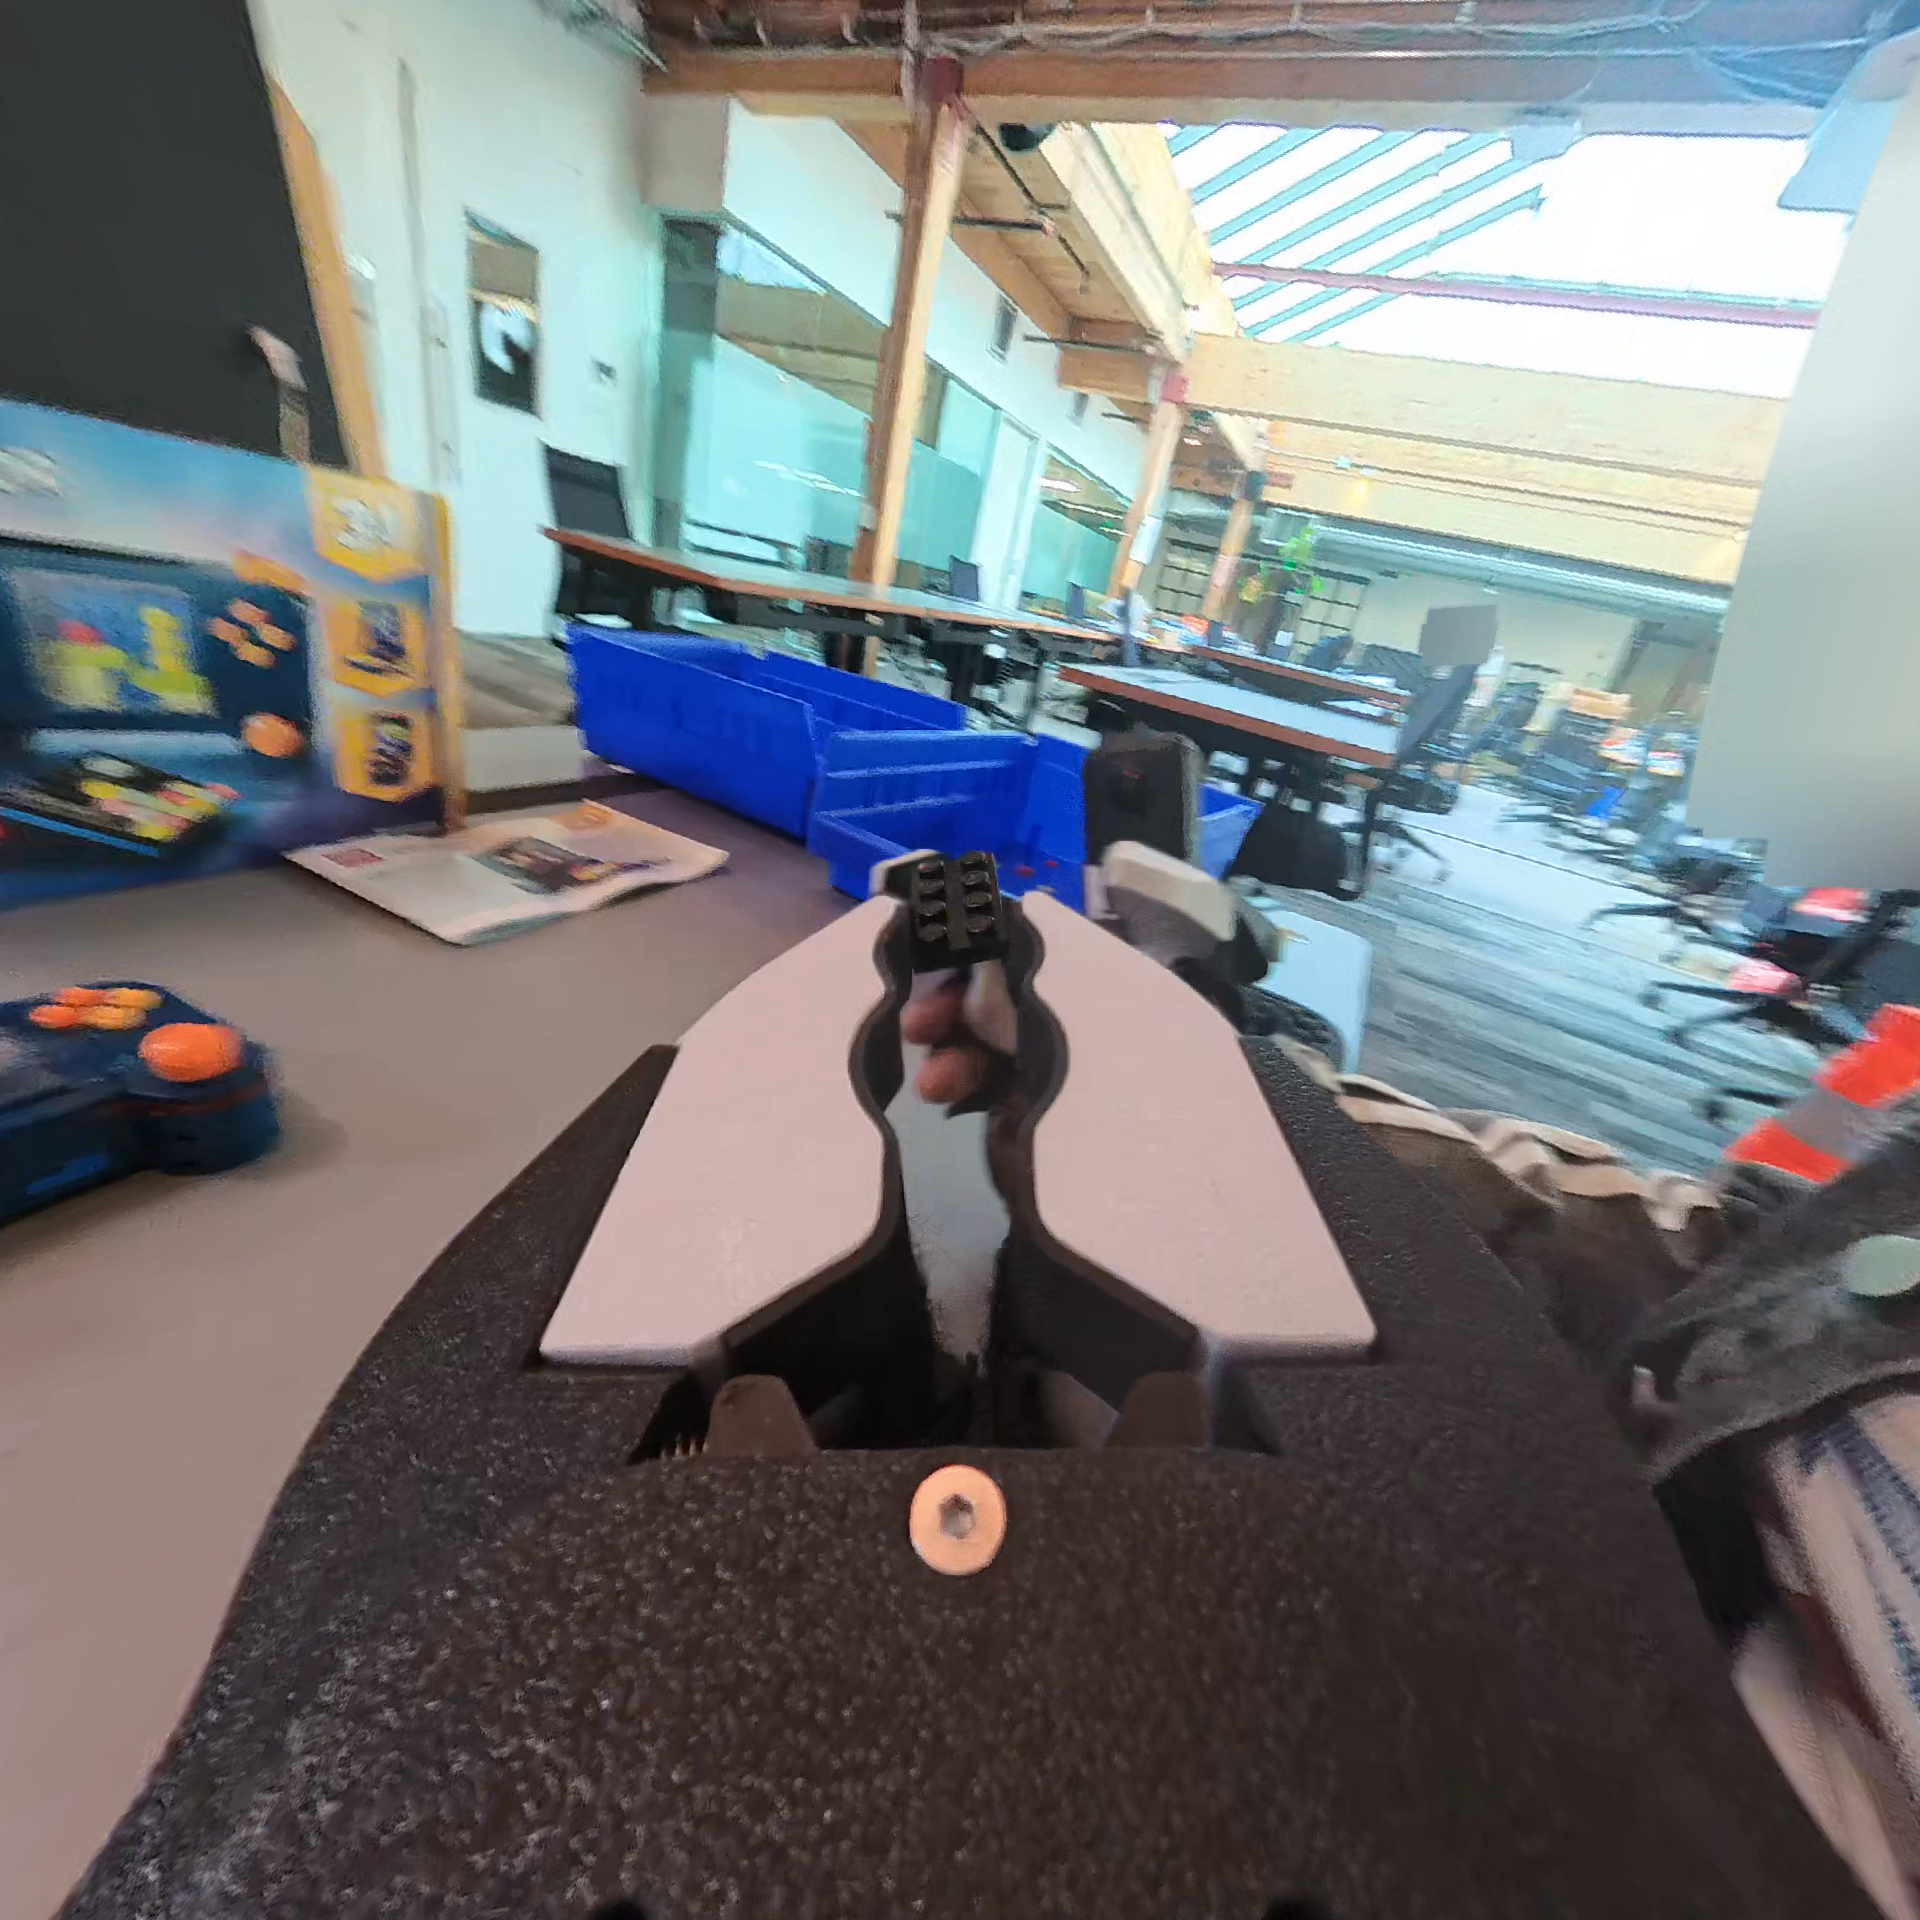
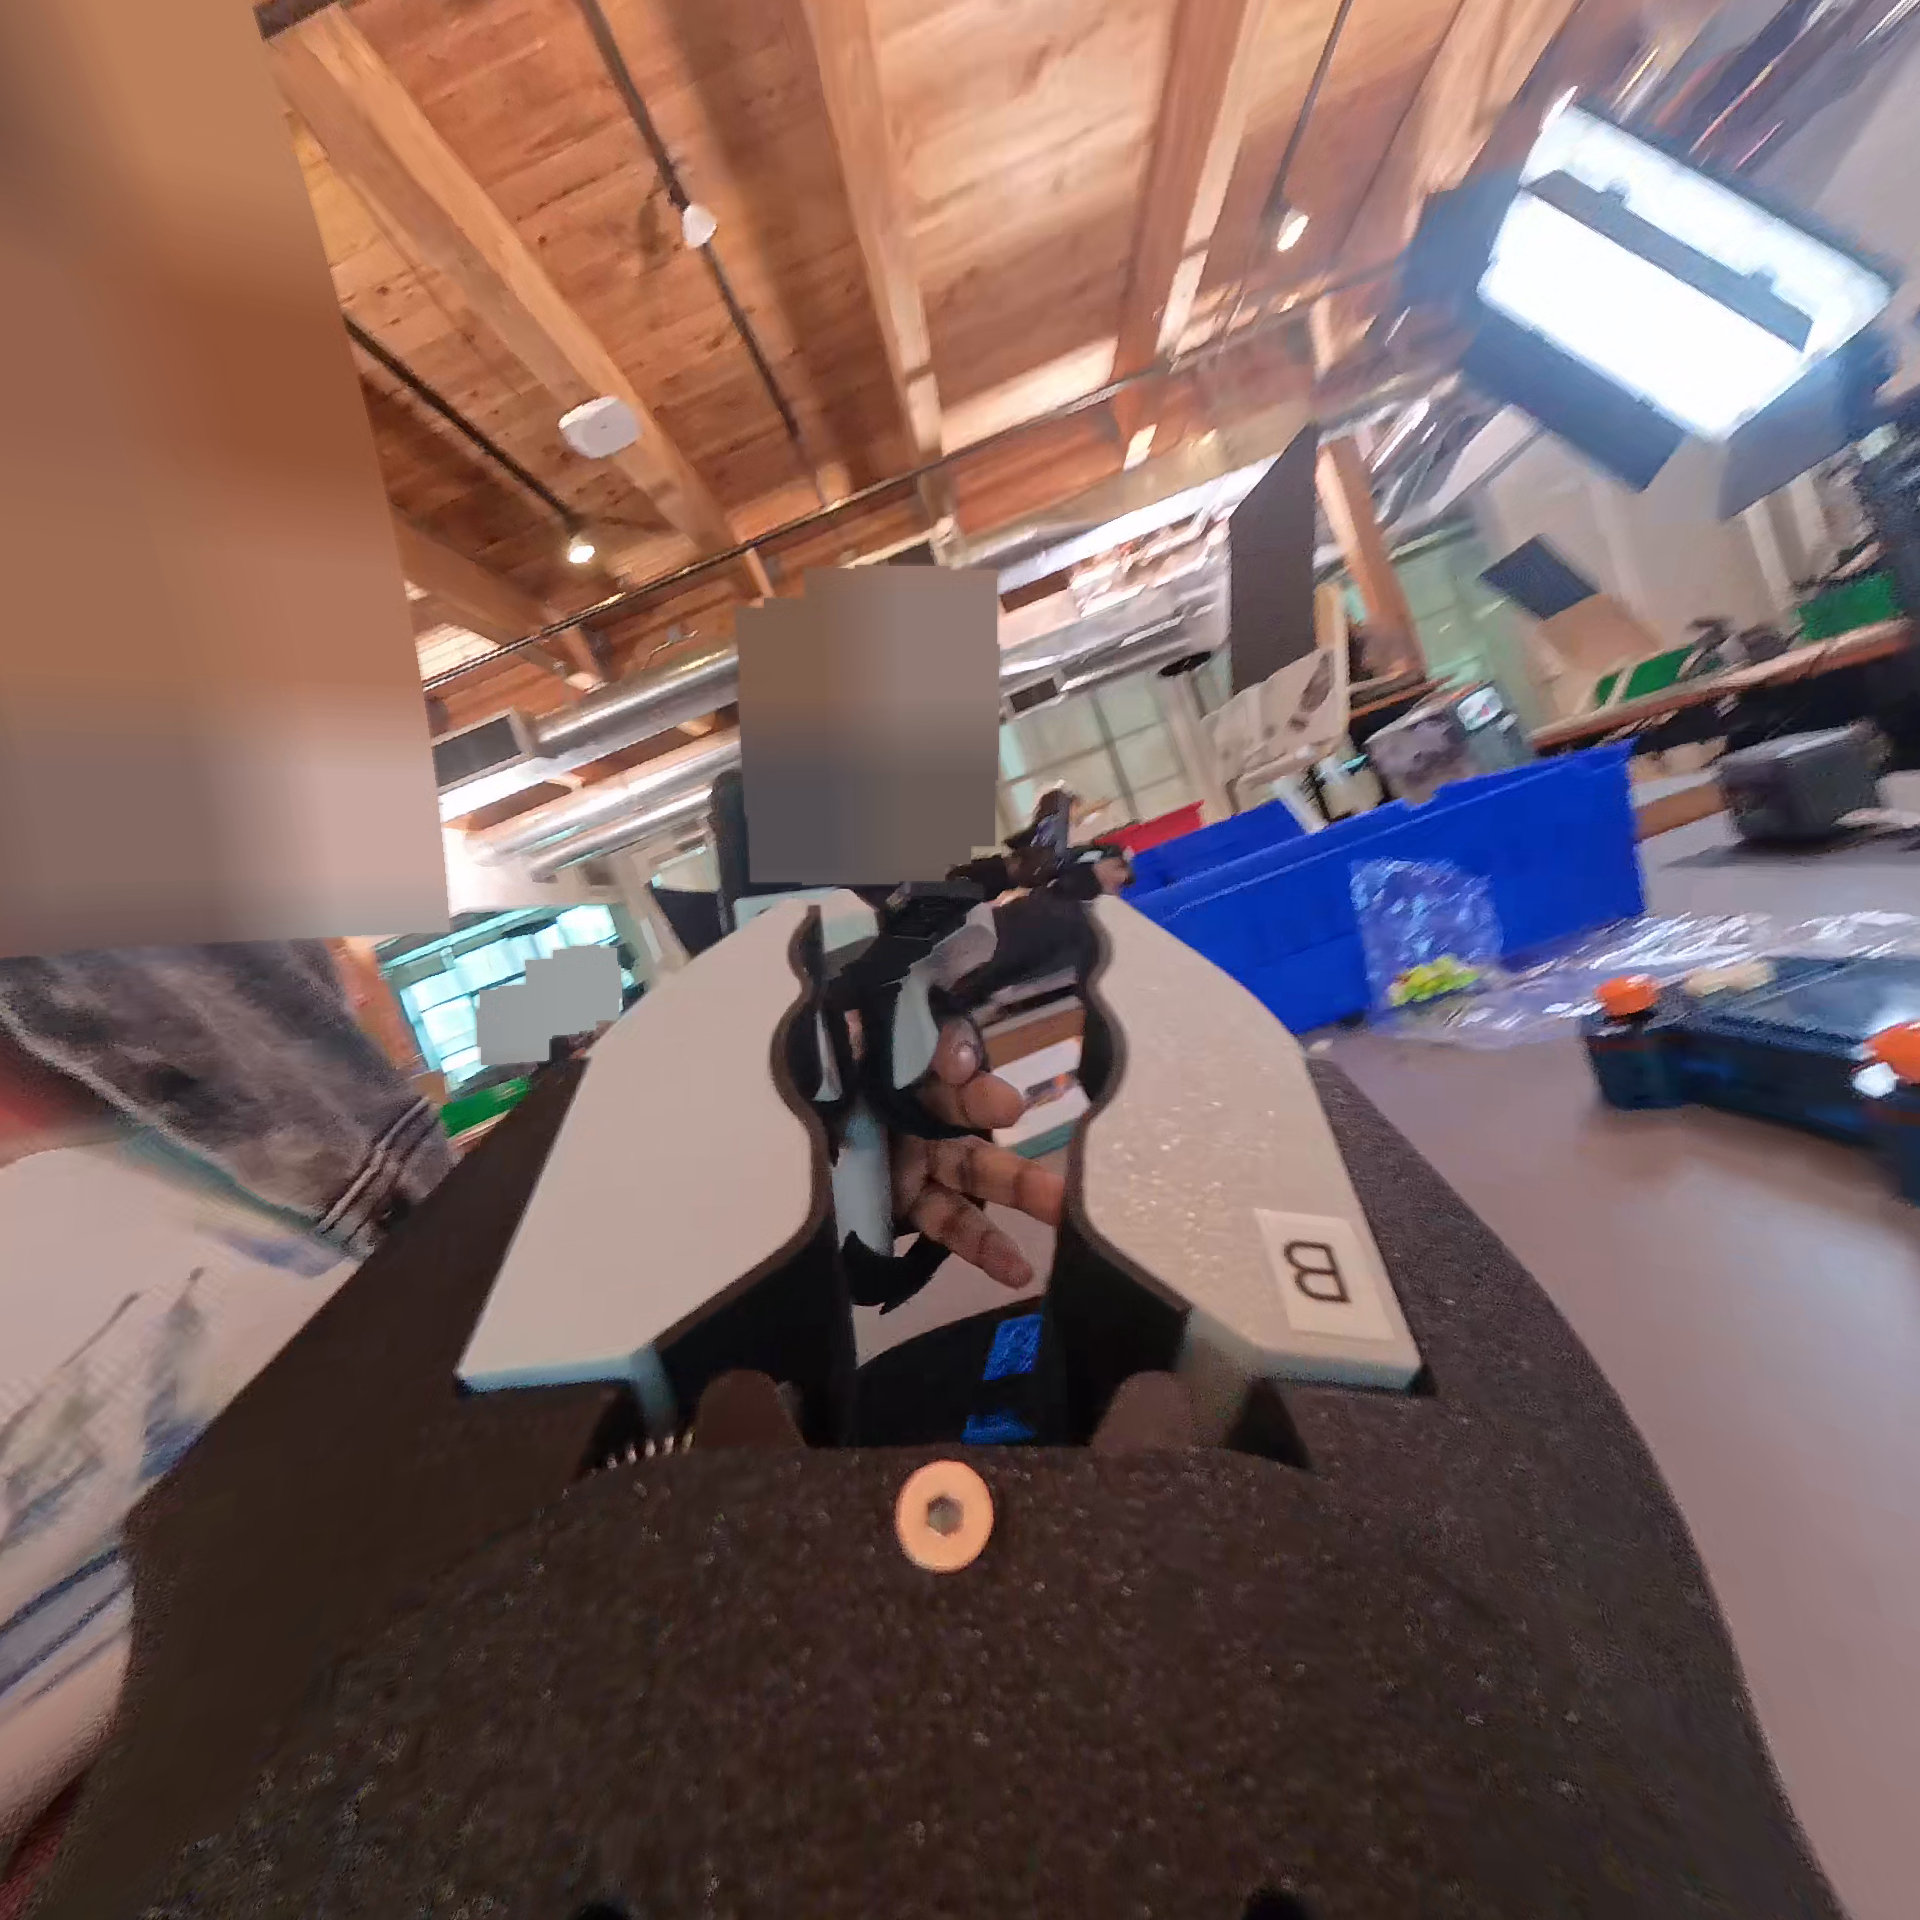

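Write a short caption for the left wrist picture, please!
Left gripper pinches a small black studded brick above a grey table, blue bins behind.

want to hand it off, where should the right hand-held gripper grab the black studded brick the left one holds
Probably the upper, far end of the black studded brick, pinched across its plain side walls. The left hand-held gripper clamps the near end with studs facing its camera, so come in from opposite, where the right hand-held gripper already faces it, open.

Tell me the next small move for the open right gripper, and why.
Probably ease the right gripper forward a touch: its jaws stand apart and empty, and the left gripper is shut on a black studded brick, held up off the grey table, facing it.
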### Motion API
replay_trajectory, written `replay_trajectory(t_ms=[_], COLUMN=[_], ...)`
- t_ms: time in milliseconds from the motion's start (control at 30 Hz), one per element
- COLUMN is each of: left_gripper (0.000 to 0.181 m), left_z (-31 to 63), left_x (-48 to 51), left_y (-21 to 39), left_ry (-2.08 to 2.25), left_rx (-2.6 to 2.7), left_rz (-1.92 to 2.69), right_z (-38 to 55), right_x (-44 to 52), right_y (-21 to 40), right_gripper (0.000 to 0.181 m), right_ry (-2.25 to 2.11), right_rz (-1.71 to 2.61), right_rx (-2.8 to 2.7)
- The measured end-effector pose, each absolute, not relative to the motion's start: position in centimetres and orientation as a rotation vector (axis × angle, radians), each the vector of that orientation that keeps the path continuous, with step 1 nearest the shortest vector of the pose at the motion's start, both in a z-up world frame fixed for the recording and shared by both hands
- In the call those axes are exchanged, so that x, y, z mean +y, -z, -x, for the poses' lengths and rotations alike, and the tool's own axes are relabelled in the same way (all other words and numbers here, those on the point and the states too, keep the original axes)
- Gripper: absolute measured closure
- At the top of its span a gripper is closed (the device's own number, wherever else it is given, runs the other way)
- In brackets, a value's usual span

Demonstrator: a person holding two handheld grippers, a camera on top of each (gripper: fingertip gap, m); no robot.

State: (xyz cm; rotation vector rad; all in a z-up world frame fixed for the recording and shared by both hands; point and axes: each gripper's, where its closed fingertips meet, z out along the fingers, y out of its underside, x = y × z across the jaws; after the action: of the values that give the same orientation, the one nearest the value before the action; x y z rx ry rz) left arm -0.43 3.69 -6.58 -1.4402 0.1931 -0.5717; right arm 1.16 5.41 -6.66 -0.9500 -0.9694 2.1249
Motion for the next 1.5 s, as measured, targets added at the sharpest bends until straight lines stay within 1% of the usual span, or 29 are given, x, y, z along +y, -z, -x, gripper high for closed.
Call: replay_trajectory(t_ms=[100,167,233,300,367,467,500,533,567,600,633,733,833,867,900,1000,1033,1100,1167,1233,1267,1300,1333,1367,1400,1467,1500], left_gripper=[0.165,0.165,0.165,0.165,0.165,0.165,0.145,0.100,0.064,0.041,0.035,0.035,0.035,0.042,0.054,0.095,0.105,0.107,0.106,0.111,0.118,0.126,0.129,0.139,0.145,0.156,0.161], left_z=[6.3,12.8,20.0,27.4,33.0,38.0,39.1,40.1,40.7,41.0,41.0,39.5,35.5,33.3,30.3,19.2,15.3,9.5,6.3,4.5,3.9,3.4,2.8,2.4,2.5,3.1,3.2], left_x=[2.5,0.9,-1.3,-3.3,-4.2,-3.6,-3.4,-3.3,-3.2,-3.2,-3.3,-3.1,-2.6,-2.2,-1.7,-0.6,-0.5,-0.4,-0.1,0.0,0.0,0.1,0.1,0.0,-0.1,0.1,0.1], left_y=[5.3,3.8,2.2,1.8,2.2,4.2,4.9,5.3,5.8,6.0,5.7,3.4,1.6,1.1,0.9,2.2,3.5,6.7,10.6,13.6,14.7,15.3,15.8,16.3,16.7,17.0,17.1], left_ry=[0.278,-0.062,-0.373,-0.597,-0.649,-0.499,-0.460,-0.442,-0.435,-0.444,-0.469,-0.551,-0.480,-0.423,-0.340,-0.040,0.077,0.241,0.260,0.224,0.215,0.213,0.224,0.235,0.225,0.179,0.182], left_rx=[0.123,0.058,-0.008,-0.108,-0.194,-0.301,-0.337,-0.372,-0.403,-0.422,-0.413,-0.312,-0.220,-0.169,-0.086,0.208,0.315,0.431,0.519,0.614,0.656,0.671,0.692,0.720,0.733,0.707,0.690], left_rz=[1.428,1.421,1.437,1.513,1.602,1.728,1.768,1.787,1.816,1.838,1.830,1.687,1.592,1.567,1.554,1.543,1.553,1.625,1.738,1.804,1.834,1.858,1.888,1.921,1.952,1.987,1.993], right_z=[-1.0,-1.0,-1.3,-1.4,-1.2,-0.5,-0.5,-0.5,-0.5,-0.6,-0.7,-0.8,-0.8,-0.7,-0.6,-0.6,-0.6,-0.5,-0.3,0.0,0.1,0.4,0.7,1.1,1.4,1.7,1.9], right_x=[7.3,7.9,8.0,8.1,8.0,7.7,7.7,7.8,8.0,8.2,8.5,8.8,9.0,9.0,9.0,9.1,9.1,8.9,8.4,7.8,7.4,7.0,6.5,6.0,5.2,3.9,3.6], right_y=[6.5,6.2,5.8,5.6,5.7,6.4,6.4,6.4,6.3,6.2,6.1,6.0,6.0,6.1,6.3,6.4,6.4,6.6,6.9,7.3,7.6,8.1,8.9,10.1,11.4,13.7,14.8], right_gripper=[0.112,0.095,0.092,0.085,0.075,0.066,0.064,0.061,0.058,0.056,0.053,0.053,0.054,0.055,0.057,0.065,0.067,0.071,0.073,0.076,0.081,0.090,0.098,0.104,0.106,0.116,0.117], right_ry=[-2.010,-1.954,-1.920,-1.870,-1.830,-1.765,-1.757,-1.752,-1.752,-1.758,-1.760,-1.753,-1.739,-1.739,-1.736,-1.732,-1.732,-1.749,-1.759,-1.740,-1.726,-1.711,-1.697,-1.682,-1.662,-1.564,-1.493], right_rz=[0.982,0.972,0.932,0.911,0.905,0.929,0.931,0.934,0.936,0.938,0.942,0.938,0.944,0.948,0.958,0.966,0.966,0.971,0.981,0.980,0.981,0.994,1.037,1.107,1.182,1.307,1.344], right_rx=[-0.863,-0.829,-0.812,-0.808,-0.826,-0.882,-0.886,-0.878,-0.864,-0.845,-0.827,-0.806,-0.805,-0.807,-0.809,-0.817,-0.818,-0.830,-0.864,-0.923,-0.962,-1.013,-1.076,-1.162,-1.271,-1.470,-1.546])
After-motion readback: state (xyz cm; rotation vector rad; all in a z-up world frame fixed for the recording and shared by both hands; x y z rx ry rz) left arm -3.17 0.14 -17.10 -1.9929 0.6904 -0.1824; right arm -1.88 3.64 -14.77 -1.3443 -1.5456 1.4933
